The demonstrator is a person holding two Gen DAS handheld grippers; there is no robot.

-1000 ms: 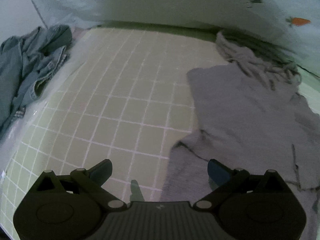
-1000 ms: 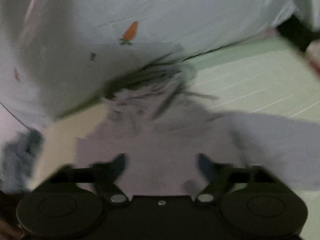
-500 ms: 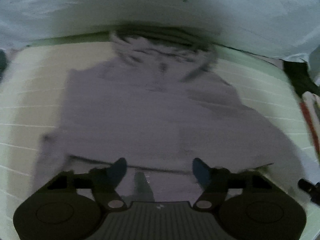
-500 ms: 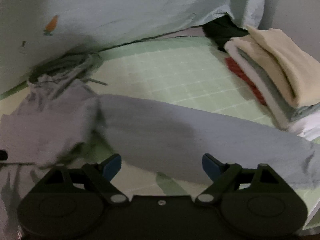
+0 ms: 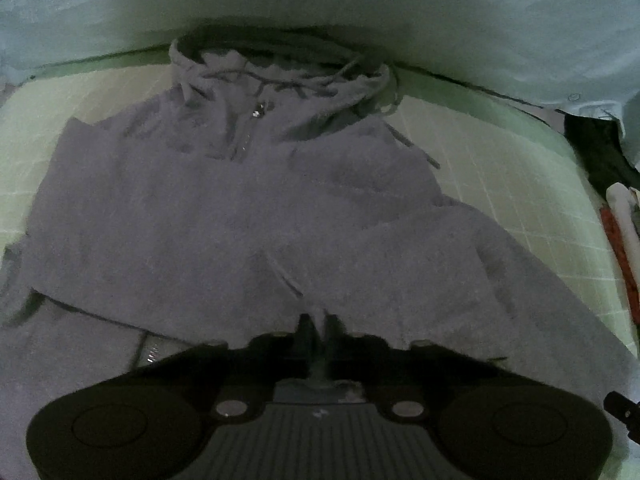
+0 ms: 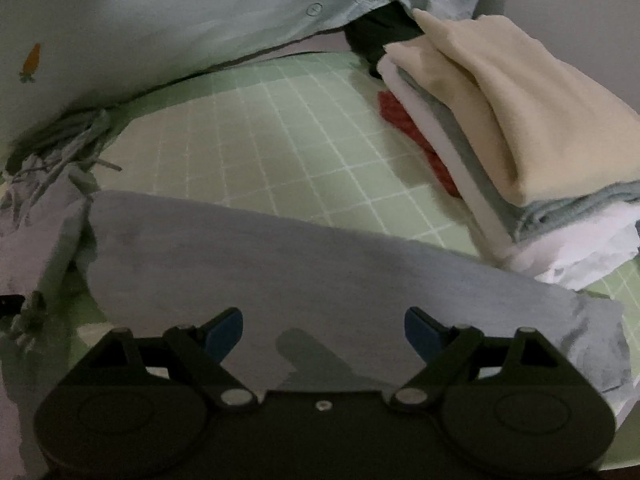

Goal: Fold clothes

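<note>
- While the grey hoodie (image 5: pixel 224 216) lies front-up on the green grid mat (image 5: pixel 500 184), I count it as the piece in hand: hood (image 5: pixel 280 72) at twelve o'clock in my left view, against the pale bedsheet (image 5: pixel 440 12), zip (image 5: pixel 250 128) just below the hood.
- Left gripper (image 5: pixel 316 326): jaws together at six o'clock, clamped on a pinch of the hoodie where a small ridge of cloth runs up from the fingertips. I read this as a grip on the hem or on a sleeve laid across the body; I cannot tell which.
- Right gripper (image 6: pixel 323 330): jaws wide apart, nothing between them, hovering over the hoodie's right sleeve (image 6: pixel 320 264), which stretches flat from nine o'clock to four o'clock in my right view. Pads not touching cloth, as far as I can see.
- Done, by my judgement: a stack of folded clothes (image 6: pixel 500 120) at two o'clock in the right view, cream piece on top, grey-blue, white and red below.
- Partly done: the hoodie is spread out fairly flat, though the hood is rumpled and its drawstrings (image 6: pixel 64 152) trail loose.
- Left to do: right sleeve not yet folded in; no fold of the body visible; hoodie not yet on the stack.
- Dark garment (image 6: pixel 376 32) behind the stack at one o'clock: folded or not, I cannot tell.
</note>
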